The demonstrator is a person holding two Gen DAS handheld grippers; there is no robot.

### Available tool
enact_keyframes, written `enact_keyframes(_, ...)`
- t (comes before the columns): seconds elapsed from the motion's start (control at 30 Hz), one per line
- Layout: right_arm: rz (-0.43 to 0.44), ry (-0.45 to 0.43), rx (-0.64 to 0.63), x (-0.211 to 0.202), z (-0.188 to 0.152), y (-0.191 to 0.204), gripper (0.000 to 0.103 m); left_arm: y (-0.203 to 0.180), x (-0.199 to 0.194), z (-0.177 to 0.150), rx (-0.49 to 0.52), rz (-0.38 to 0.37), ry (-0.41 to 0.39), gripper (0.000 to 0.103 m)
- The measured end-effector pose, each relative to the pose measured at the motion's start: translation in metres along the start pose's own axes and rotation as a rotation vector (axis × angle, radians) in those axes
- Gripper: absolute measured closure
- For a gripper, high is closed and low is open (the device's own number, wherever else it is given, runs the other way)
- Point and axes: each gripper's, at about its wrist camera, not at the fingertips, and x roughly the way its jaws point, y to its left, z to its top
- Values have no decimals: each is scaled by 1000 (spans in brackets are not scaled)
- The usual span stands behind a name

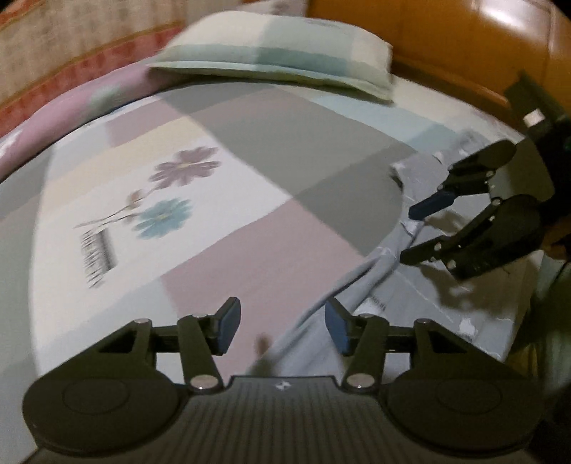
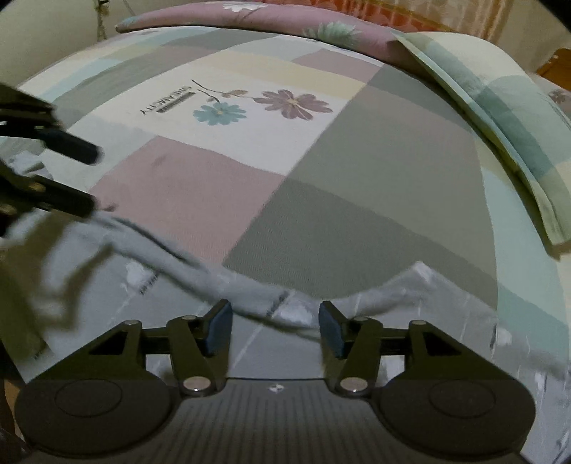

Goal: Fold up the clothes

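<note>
A grey garment (image 1: 428, 307) with white marks lies flat on the patchwork bedsheet (image 1: 249, 232), at the right of the left wrist view. My left gripper (image 1: 283, 328) is open just left of the garment's edge, with only sheet and a blurred cloth edge between its fingers. My right gripper (image 1: 410, 233) hangs open over the garment further right. In the right wrist view the garment (image 2: 410, 296) fills the foreground. My right gripper (image 2: 274, 328) is open above its folded hem, and its pads are not pressing it. At the left of that view, my left gripper (image 2: 92, 180) is open.
A green checked pillow (image 1: 278, 60) lies at the head of the bed, also seen as the pillow (image 2: 499, 117) at right. An orange wooden headboard (image 1: 446, 39) stands behind it. A purple flowered cover (image 2: 285, 21) lies along the far side. The sheet (image 2: 357, 178) is flat.
</note>
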Motion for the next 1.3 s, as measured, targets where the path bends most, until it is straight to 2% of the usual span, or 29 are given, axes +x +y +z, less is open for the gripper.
enact_keyframes(0.1, 3, -10, 15, 1, -6, -3, 38, -10, 28, 12, 46, -18, 15, 50)
enact_keyframes(0.23, 3, -29, 36, -2, -11, -6, 38, -22, 53, 19, 124, -22, 48, 50)
enact_keyframes(0.4, 13, -55, 67, -8, -20, -10, 38, -36, 52, 17, 275, -45, 36, 49)
enact_keyframes(0.63, 43, -73, 152, -14, -28, -23, 38, -39, 50, 17, 371, -96, 47, 49)
enact_keyframes(0.77, 39, -90, 181, -18, -29, -28, 38, -53, 66, 31, 426, -127, 33, 49)
enact_keyframes(0.97, 14, -144, 233, -34, -32, -44, 37, -84, 88, 55, 541, -213, -12, 49)
enact_keyframes(1.07, -3, -160, 254, -39, -35, -53, 37, -92, 97, 64, 534, -230, -40, 46)
enact_keyframes(1.13, -14, -170, 267, -41, -37, -58, 37, -91, 103, 68, 497, -228, -48, 39)
enact_keyframes(1.2, -19, -176, 280, -42, -39, -63, 37, -84, 108, 71, 443, -217, -59, 37)
enact_keyframes(1.3, -22, -182, 290, -43, -41, -67, 36, -61, 118, 80, 297, -227, -44, 36)
